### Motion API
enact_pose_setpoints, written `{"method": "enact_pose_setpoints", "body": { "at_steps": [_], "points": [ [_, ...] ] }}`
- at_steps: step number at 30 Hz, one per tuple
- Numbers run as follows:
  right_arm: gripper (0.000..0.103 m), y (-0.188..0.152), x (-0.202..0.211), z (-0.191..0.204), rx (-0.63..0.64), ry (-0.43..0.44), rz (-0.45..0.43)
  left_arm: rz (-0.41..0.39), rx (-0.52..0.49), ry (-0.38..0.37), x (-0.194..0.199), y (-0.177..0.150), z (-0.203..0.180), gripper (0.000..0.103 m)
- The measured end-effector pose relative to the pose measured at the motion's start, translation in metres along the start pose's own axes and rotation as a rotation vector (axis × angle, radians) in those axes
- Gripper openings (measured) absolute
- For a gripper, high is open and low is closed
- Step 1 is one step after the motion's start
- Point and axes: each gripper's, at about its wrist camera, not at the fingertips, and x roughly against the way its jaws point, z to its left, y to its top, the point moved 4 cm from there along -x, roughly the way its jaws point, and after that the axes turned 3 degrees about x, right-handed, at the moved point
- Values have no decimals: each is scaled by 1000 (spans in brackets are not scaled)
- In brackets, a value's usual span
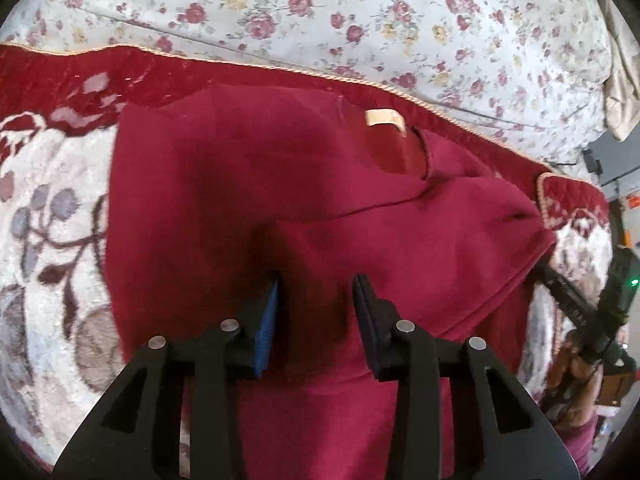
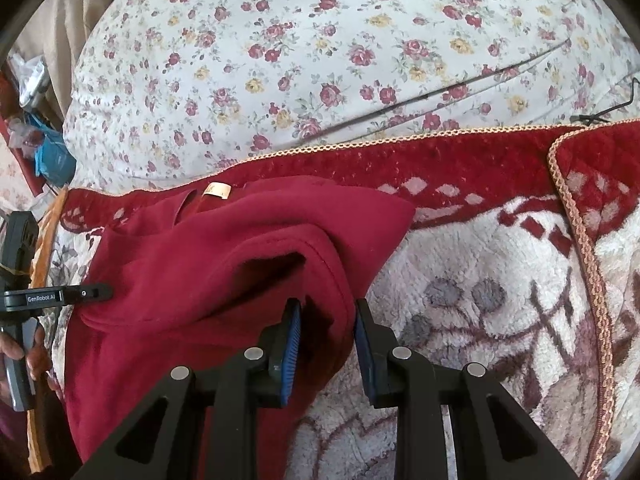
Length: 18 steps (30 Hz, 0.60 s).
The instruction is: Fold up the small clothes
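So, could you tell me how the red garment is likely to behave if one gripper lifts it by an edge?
The red garment will probably sag and drape rather than hold its shape, since it already lies in soft rolled folds. It looks like thick fleece, so it may be fairly light yet bulky. Its nap against the plush blanket likely resists sliding, so dragging could bunch it up.

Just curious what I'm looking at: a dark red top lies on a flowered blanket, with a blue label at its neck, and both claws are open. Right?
Nearly. The label at the neck of the top is cream, not blue, as the left wrist view shows. The rest holds: the top lies on the blanket, and the left claw and right claw are open.
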Motion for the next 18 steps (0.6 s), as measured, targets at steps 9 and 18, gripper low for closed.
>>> {"method": "enact_pose_setpoints", "body": {
  "at_steps": [9,18],
  "points": [
    [6,13,32,5,92,-37,-127,-131,9,-81,43,28,-1,12],
    [6,-46,22,10,273,-108,98,-39,2,-45,-3,9,26,12]
  ]
}}
